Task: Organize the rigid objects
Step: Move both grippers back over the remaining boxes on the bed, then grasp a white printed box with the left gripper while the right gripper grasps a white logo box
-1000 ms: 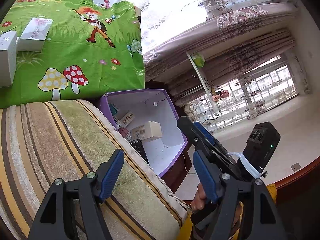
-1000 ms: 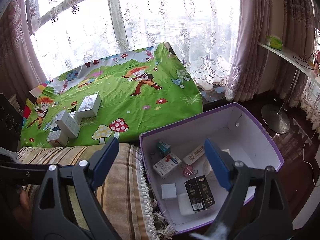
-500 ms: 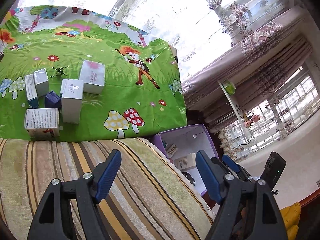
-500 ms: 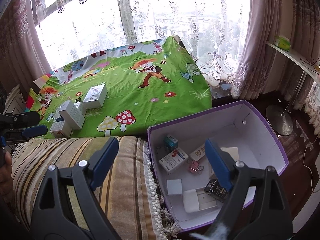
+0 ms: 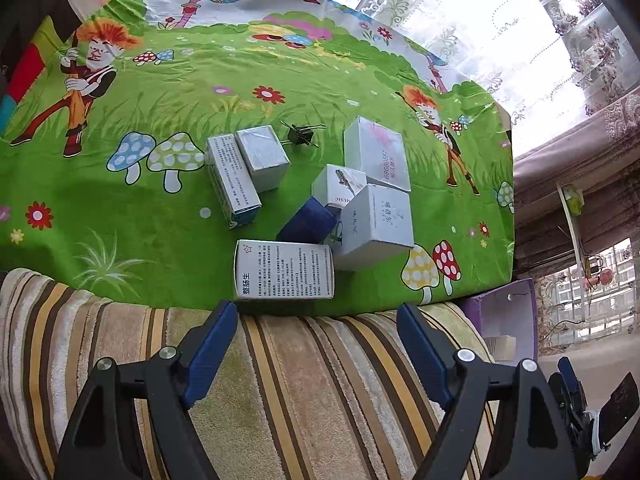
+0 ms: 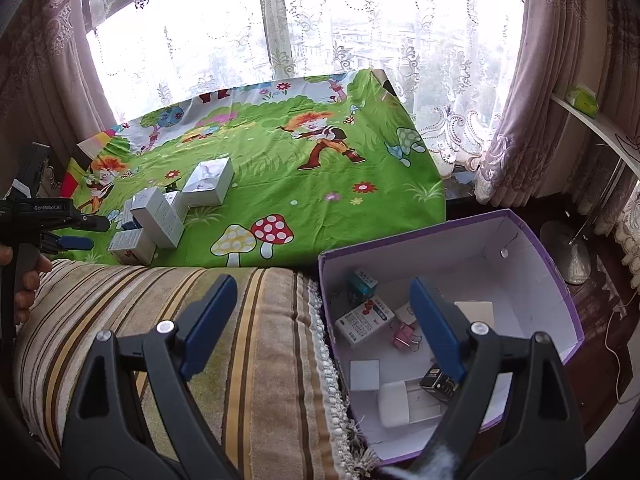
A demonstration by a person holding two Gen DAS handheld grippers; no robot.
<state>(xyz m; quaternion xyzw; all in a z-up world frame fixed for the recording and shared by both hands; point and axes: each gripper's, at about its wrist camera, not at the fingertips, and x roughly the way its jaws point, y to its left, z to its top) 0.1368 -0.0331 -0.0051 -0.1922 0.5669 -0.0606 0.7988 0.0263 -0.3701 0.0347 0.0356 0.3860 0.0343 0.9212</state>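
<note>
Several small cartons lie on the green cartoon cloth (image 5: 160, 208). Nearest is a white box with printed text (image 5: 285, 270), behind it a dark blue box (image 5: 308, 222), and a black binder clip (image 5: 301, 135) farther back. My left gripper (image 5: 318, 322) hangs over the striped cushion just short of the white box, its jaws opening with nothing between them. My right gripper (image 6: 324, 304) is open and empty above the cushion's edge, beside the purple-rimmed box (image 6: 532, 236), which holds small cartons and a pink clip (image 6: 404, 338). The same cartons (image 6: 160, 220) show in the right wrist view.
The striped cushion (image 6: 200, 320) runs along the front of the cloth. A hand (image 6: 28, 284) holds the left gripper at the left edge. Lace curtains and a window stand behind. A lamp base (image 6: 572, 256) sits on the dark floor right of the purple box.
My left gripper swung left from the purple box to face the cartons on the cloth, and its jaws widened. The right gripper drifted slightly, keeping the purple box in view.
</note>
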